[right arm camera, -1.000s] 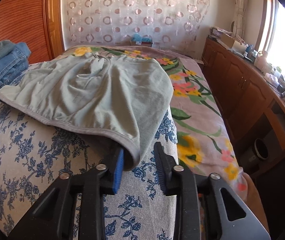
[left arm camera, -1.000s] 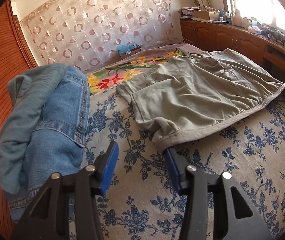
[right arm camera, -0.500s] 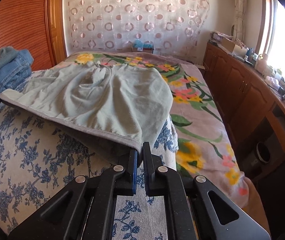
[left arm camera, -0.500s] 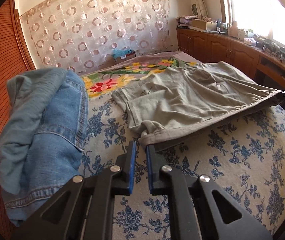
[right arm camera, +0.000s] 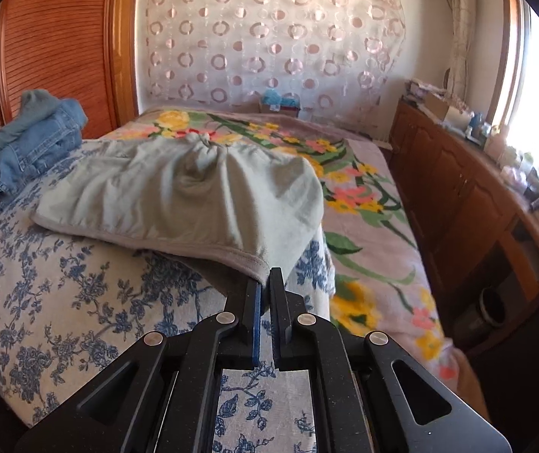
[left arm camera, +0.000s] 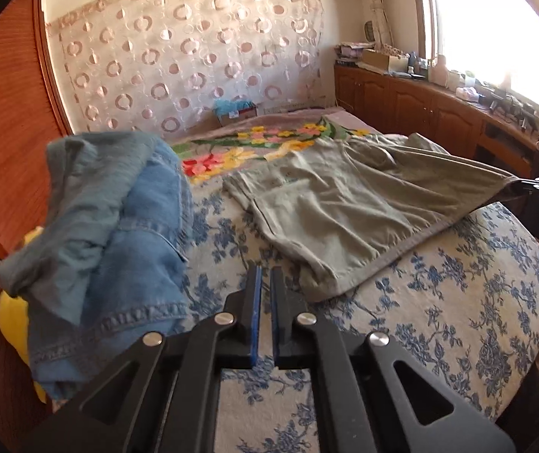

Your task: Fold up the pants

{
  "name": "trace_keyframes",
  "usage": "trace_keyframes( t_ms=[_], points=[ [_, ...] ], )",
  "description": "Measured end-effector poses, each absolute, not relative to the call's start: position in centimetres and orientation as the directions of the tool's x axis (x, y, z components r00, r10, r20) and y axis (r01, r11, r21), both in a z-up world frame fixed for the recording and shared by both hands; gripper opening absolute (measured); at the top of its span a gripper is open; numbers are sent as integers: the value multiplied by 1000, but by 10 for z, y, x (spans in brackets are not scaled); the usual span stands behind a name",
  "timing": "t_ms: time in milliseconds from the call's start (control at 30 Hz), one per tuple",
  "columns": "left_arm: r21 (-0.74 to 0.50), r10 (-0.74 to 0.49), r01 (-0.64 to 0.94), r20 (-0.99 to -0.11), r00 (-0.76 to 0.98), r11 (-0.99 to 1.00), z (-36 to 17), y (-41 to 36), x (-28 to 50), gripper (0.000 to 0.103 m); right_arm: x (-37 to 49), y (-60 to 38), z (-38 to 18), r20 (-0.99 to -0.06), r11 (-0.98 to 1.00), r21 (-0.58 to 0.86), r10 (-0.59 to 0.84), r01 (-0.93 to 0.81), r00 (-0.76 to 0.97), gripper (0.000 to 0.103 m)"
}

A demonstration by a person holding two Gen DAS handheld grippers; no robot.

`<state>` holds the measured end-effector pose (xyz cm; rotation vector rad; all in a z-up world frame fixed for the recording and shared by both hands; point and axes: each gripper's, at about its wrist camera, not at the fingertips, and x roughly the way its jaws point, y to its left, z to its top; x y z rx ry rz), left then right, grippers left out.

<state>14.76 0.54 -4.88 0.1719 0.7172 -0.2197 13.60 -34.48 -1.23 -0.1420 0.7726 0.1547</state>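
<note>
Grey-green pants (left arm camera: 348,204) lie spread on the blue-flowered bed cover (left arm camera: 439,321). My left gripper (left arm camera: 265,275) is shut with nothing between its pads; the near waistband corner (left arm camera: 318,283) lies just to its right, free. My right gripper (right arm camera: 265,279) is shut on the other waistband corner (right arm camera: 254,262) and holds it slightly lifted above the cover. The pants (right arm camera: 193,196) stretch away from it to the left. The right gripper also shows at the right edge of the left wrist view (left arm camera: 533,183).
A pile of blue denim clothes (left arm camera: 110,234) lies left of the left gripper, also in the right wrist view (right arm camera: 31,143). A floral blanket (right arm camera: 363,226) covers the far bed. Wooden cabinets (right arm camera: 477,204) run along the right, a wooden panel (left arm camera: 1,132) along the left.
Both grippers closed. The right one took the waistband corner and lifted it. The left one shut near its corner, which now lies free to the right of the closed jaws.
</note>
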Motion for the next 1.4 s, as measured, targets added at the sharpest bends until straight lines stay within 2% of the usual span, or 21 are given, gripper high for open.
trace_keyframes(
  t_ms=[167, 300, 500, 700, 767, 1133, 1233, 1400],
  points=[
    [80, -143, 272, -693, 707, 959, -64, -2, 152, 11, 143, -350, -22, -719, 981, -69, 76, -180, 691, 1],
    [53, -199, 346, -732, 651, 937, -82, -15, 157, 16, 145, -352, -25, -723, 983, -65, 74, -174, 687, 1],
    [22, -235, 394, -772, 591, 919, -101, -28, 165, 31, 147, -349, -29, -725, 982, -66, 76, -179, 684, 1],
    [32, -233, 400, -770, 594, 916, -104, -31, 167, 51, 148, -347, -30, -725, 981, -63, 80, -182, 684, 1],
    [45, -221, 393, -765, 606, 919, -104, -30, 168, 65, 149, -346, -31, -726, 981, -63, 81, -184, 683, 1],
    [74, -211, 385, -735, 644, 920, -103, -35, 179, 65, 148, -347, -38, -731, 981, -55, 86, -184, 677, 1],
    [94, -199, 395, -743, 639, 914, -105, -38, 182, 59, 148, -348, -39, -731, 981, -54, 87, -184, 677, 1],
    [127, -159, 389, -765, 624, 912, -111, -38, 186, 56, 148, -348, -39, -731, 981, -54, 87, -184, 677, 1]
  ],
)
